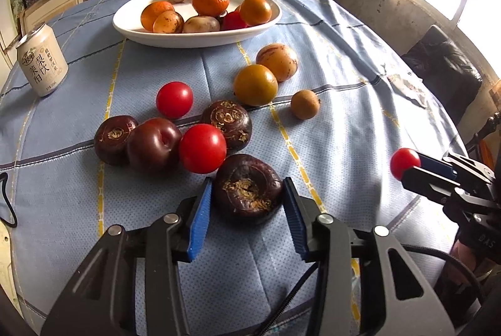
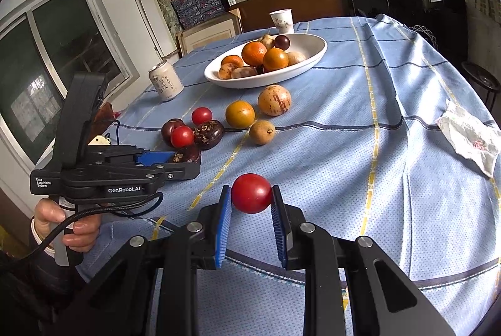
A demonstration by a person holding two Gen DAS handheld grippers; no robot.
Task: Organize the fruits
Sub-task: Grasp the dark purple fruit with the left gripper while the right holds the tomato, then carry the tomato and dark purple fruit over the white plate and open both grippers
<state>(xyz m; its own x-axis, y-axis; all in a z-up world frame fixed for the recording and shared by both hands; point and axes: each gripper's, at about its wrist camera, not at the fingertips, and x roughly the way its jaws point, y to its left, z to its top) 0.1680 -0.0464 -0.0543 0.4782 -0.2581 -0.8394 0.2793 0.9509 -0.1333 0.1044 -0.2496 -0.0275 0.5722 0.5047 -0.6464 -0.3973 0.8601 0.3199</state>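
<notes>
1. Left wrist view: the left gripper (image 1: 247,190) is sitting low over the blue tablecloth (image 1: 344,60), and its blue fingers (image 1: 200,210) are squeezing a dark brown fruit (image 1: 248,188) from both sides.
2. That dark fruit is lying on the cloth, well in front of the white bowl (image 1: 194,38), with a red tomato (image 1: 202,148) touching it.
3. More loose fruit is lying between it and the bowl, and a drink can (image 1: 42,61) is standing left of the bowl.
4. At the right edge, the right gripper (image 1: 407,168) is holding a small red tomato (image 1: 405,163).
5. Right wrist view: the right gripper (image 2: 251,195) is pinching the small red tomato (image 2: 251,193) tight, up off the cloth and well in front of the white bowl (image 2: 310,50).
6. A hand (image 2: 70,226) is holding the left gripper (image 2: 184,157) left of the tomato.
</notes>
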